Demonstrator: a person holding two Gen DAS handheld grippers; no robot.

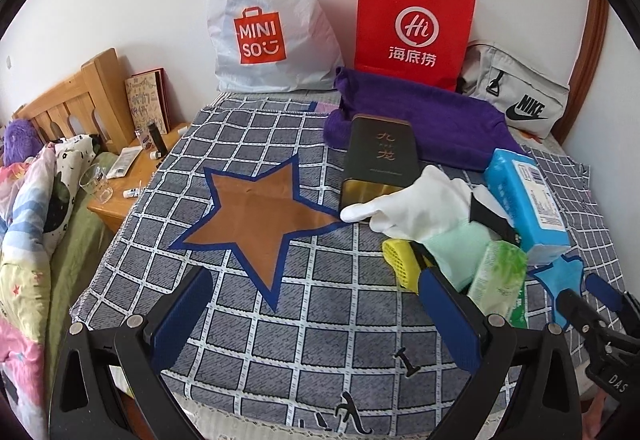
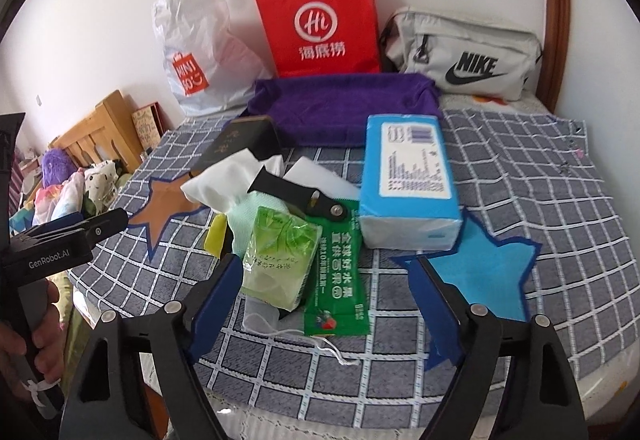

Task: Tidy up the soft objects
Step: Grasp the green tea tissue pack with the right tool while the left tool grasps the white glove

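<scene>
Tissue pack [image 2: 276,258], small green one, sits near edge of the clutter pile on the checked cloth [image 2: 520,168]. Looks light, squashy, slick wrapper; pinch across its short sides. Right gripper [image 2: 320,304] wide open, empty. Left gripper [image 1: 316,320] open, holding nothing.

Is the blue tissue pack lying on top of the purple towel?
No, the blue tissue pack lies on the checked cloth, in front of the purple towel.

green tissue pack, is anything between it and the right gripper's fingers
Nothing visible does. The green tissue pack lies at the front of the pile, just ahead of the open right gripper, beside its left finger. The green sachet lies alongside, partly under it.
</scene>
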